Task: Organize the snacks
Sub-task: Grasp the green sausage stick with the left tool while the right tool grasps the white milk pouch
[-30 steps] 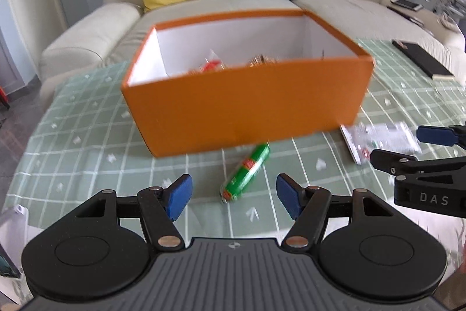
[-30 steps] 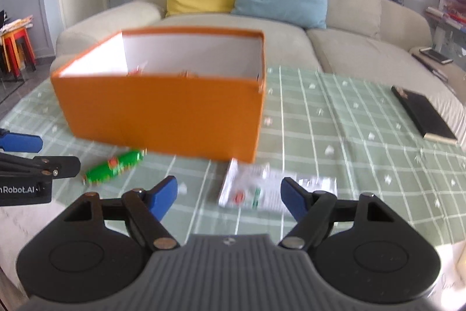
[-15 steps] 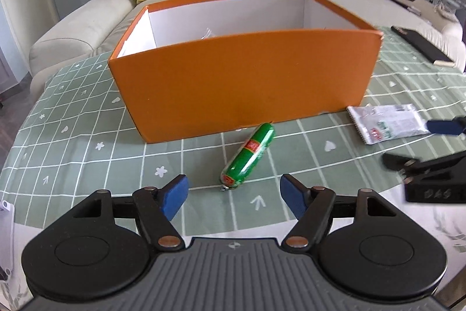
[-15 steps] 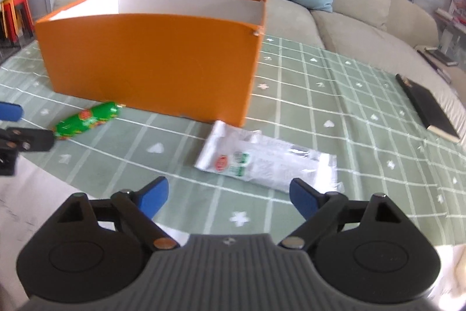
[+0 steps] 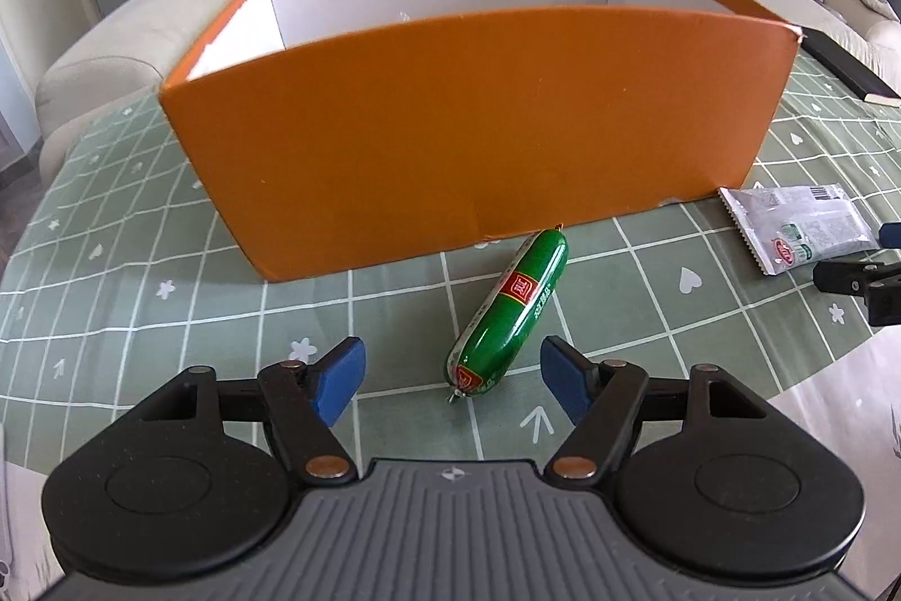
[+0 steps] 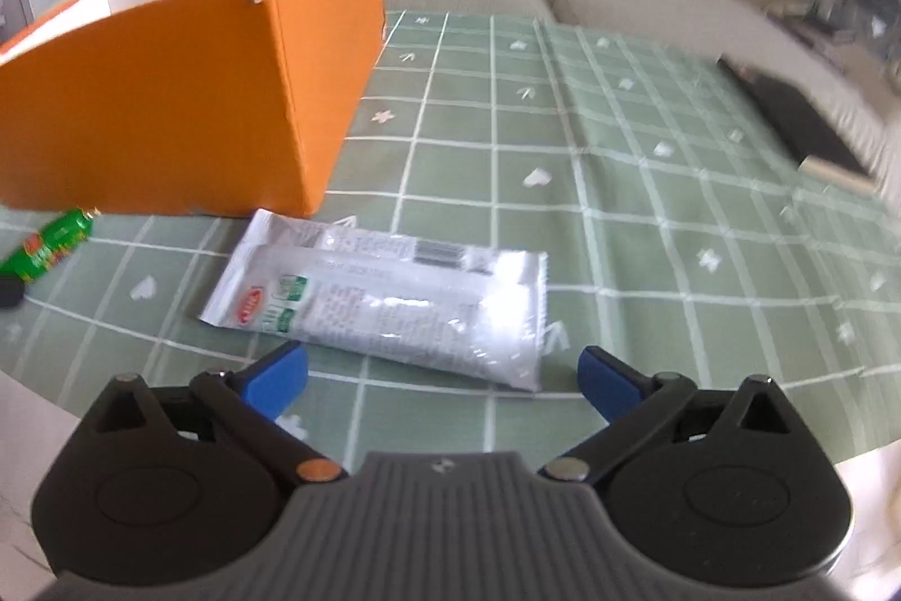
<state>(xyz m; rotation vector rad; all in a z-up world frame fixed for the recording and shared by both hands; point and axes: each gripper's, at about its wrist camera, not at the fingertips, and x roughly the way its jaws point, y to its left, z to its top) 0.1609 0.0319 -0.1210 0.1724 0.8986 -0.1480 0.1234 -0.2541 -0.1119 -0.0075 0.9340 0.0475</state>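
Observation:
A green sausage snack [image 5: 509, 311] lies on the green checked tablecloth just in front of the orange box [image 5: 478, 133]. My left gripper [image 5: 453, 384] is open, low over the cloth, with the sausage's near end between its blue pads. A silver snack packet [image 6: 388, 299] lies flat by the box's right corner [image 6: 293, 94]. My right gripper [image 6: 442, 378] is open just short of the packet's near edge. The packet [image 5: 799, 226] and part of the right gripper [image 5: 861, 274] also show in the left wrist view. The sausage [image 6: 50, 243] shows at the left edge of the right wrist view.
A black book [image 6: 799, 122] lies on the cloth at the far right. A beige sofa [image 5: 141, 32] with yellow and blue cushions stands behind the table. The table's near edge runs just under both grippers.
Both grippers have come down and forward. The left has closed in on the sausage, the right on the packet. Both jaws have stayed open.

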